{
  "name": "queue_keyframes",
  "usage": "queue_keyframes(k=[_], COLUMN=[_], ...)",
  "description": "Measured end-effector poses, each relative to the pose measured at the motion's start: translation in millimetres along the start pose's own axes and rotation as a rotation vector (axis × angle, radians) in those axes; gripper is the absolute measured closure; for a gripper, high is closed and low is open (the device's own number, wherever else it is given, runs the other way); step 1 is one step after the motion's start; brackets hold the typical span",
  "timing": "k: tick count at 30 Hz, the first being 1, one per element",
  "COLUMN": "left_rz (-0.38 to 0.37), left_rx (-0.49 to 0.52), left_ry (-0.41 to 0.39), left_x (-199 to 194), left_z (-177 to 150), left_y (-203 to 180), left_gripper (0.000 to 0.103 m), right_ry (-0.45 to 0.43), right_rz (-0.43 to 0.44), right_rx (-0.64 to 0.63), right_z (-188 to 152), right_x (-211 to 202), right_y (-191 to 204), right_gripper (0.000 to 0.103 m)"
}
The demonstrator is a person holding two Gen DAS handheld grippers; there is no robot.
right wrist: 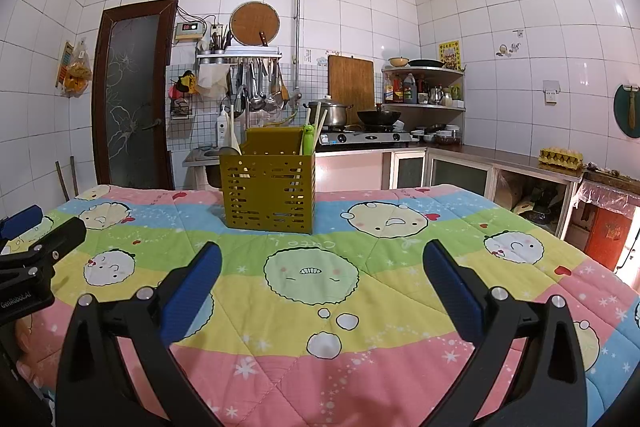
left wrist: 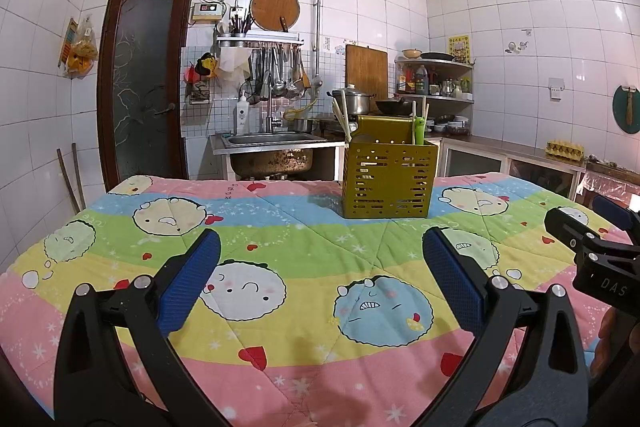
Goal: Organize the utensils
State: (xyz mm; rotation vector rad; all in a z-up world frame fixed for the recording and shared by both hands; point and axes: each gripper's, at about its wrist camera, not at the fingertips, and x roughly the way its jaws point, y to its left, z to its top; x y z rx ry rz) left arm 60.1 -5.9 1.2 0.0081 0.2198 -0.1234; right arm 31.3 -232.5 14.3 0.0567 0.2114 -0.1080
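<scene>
An olive-green slotted utensil caddy (left wrist: 386, 179) (right wrist: 269, 191) stands upright on the far half of the table. Pale chopsticks (left wrist: 343, 119) (right wrist: 318, 127) and a green-handled utensil (left wrist: 419, 131) (right wrist: 307, 141) stick out of it, and in the right wrist view a pale spoon (right wrist: 233, 135) leans at its left corner. My left gripper (left wrist: 320, 259) is open and holds nothing, well short of the caddy. My right gripper (right wrist: 322, 263) is likewise open and bare. Each gripper shows at the edge of the other's view (left wrist: 592, 247) (right wrist: 28, 251).
A cartoon-print quilt (left wrist: 280, 255) (right wrist: 360, 307) in pastel stripes covers the table. Behind it are a steel sink (left wrist: 272, 141), a gas stove with pot and wok (right wrist: 360, 131), a counter with an egg tray (right wrist: 560, 157), corner shelves and a dark door (left wrist: 140, 83).
</scene>
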Motion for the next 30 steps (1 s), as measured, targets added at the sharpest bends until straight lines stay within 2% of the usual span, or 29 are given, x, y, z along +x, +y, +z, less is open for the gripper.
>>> queue_keyframes(k=[14, 30], left_rz=[-0.022, -0.024], left_rx=[-0.011, 0.005], left_ry=[0.003, -0.03], left_x=[0.9, -5.5], left_z=[0.8, 0.3], left_y=[3.3, 0.9], left_gripper=[0.005, 0.005], right_ry=[0.003, 0.005], right_rz=[0.0, 0.0], right_rx=[0.001, 0.002], right_z=[0.0, -1.1], right_x=[0.1, 0.0], right_y=[-0.1, -0.4], right_gripper=[0.005, 0.005])
